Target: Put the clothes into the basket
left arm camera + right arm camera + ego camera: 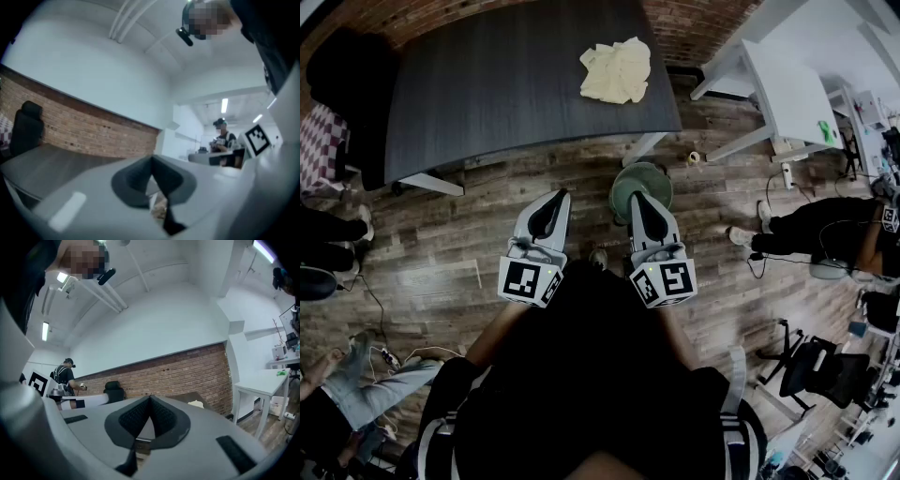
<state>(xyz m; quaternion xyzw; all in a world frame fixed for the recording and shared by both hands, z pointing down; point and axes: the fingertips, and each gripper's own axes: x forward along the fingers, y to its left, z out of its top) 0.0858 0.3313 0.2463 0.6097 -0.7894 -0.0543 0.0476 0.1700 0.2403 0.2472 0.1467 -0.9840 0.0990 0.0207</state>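
A pale yellow crumpled cloth [617,70] lay bunched near the far right corner of the dark grey wood-grain counter [487,84], alone on its surface. The round green basket [623,186] stood on the brown plank floor [469,244] just short of the counter's near edge, partly hidden behind the right gripper [641,204]. The left gripper [555,201] was held beside it. Both pointed level toward the counter and were well apart from the cloth.

Each gripper's own view showed its dark ribbed fingers [136,418] pressed together at the tips with nothing between them, so both were closed and empty.

The cloth looked light, soft and limp. It would probably sag and trail once lifted, and it did not look fragile. A pinch on a raised fold near the middle of the heap seemed the surest hold, since a grip on a loose edge could let the rest drag across the counter or hang over the basket rim. The fingers would need to open before going down onto the fabric.
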